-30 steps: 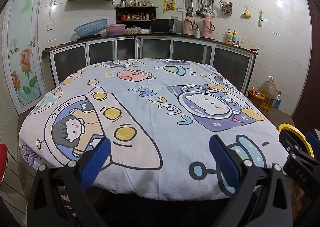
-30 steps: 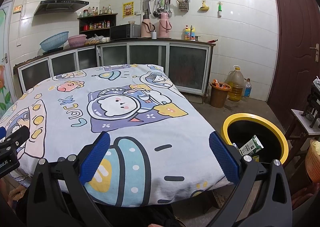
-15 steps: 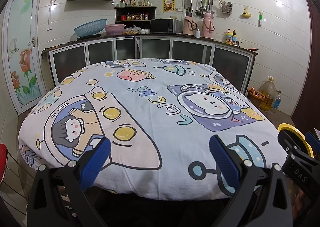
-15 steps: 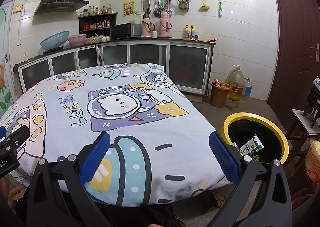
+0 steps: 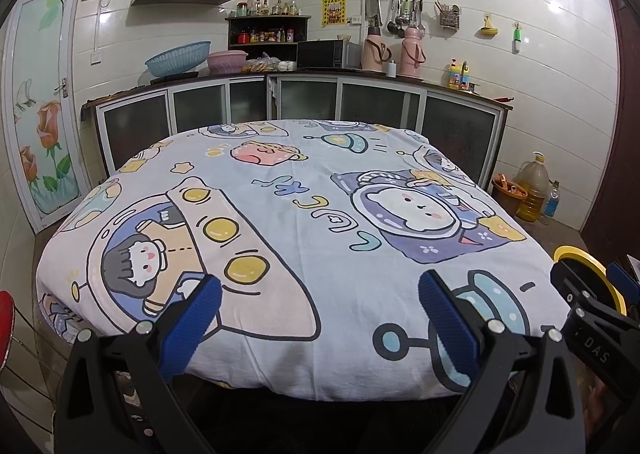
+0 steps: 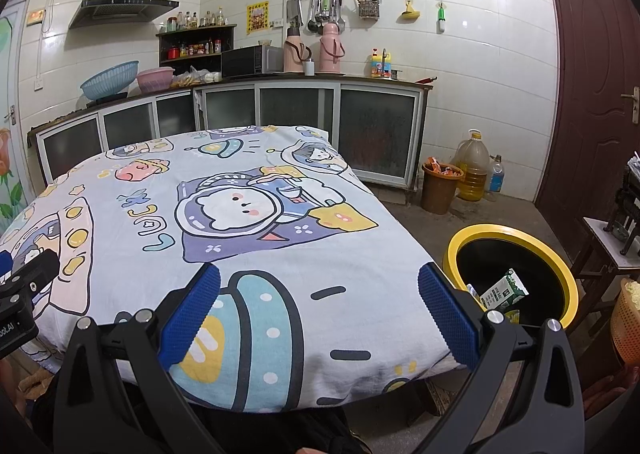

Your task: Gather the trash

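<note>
Nothing shifts from a second ago: left tongs [image 5: 318,316] and right tongs [image 6: 319,308] hang apart, empty, over the tabletop [image 6: 280,262]. Carton [image 6: 503,291] sits in the bin [image 6: 516,232] right of them; collection looks done.

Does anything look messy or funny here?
Nothing stands out. The cartoon tablecloth lies flat, and the green carton sits inside the yellow-rimmed bin beside the table. Both tools, left and right, are open.
</note>
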`<state>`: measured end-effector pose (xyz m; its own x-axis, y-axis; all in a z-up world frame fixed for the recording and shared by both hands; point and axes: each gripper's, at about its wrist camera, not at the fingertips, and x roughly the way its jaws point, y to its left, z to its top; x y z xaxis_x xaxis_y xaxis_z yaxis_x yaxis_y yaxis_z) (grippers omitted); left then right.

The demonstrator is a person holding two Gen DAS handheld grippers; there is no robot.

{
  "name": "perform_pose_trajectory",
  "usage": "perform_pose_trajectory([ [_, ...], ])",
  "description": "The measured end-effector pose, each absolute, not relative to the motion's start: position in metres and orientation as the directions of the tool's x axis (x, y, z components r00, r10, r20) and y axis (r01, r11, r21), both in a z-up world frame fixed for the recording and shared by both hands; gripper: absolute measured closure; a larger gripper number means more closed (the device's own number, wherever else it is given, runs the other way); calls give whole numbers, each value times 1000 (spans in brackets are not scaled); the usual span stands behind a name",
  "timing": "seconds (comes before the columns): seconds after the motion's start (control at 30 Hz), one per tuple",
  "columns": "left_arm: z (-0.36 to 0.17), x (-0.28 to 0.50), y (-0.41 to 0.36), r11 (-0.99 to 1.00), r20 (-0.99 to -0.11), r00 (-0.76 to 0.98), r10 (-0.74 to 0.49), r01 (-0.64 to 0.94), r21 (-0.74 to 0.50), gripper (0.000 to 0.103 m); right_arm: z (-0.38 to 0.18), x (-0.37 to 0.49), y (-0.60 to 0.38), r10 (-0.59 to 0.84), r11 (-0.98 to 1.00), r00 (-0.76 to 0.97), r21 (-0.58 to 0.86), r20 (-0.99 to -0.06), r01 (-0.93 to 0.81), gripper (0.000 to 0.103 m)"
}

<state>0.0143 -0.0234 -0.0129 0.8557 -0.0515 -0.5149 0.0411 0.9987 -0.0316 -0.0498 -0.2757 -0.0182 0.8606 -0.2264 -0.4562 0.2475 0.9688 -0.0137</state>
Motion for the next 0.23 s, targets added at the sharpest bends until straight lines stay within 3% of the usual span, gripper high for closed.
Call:
perform_pose_trajectory([
  [0.23, -12, 15, -23, 999, -517, 855, -51, 41, -31, 8, -20, -51, -276, -225, 969, 861, -13, -456, 246, 8],
])
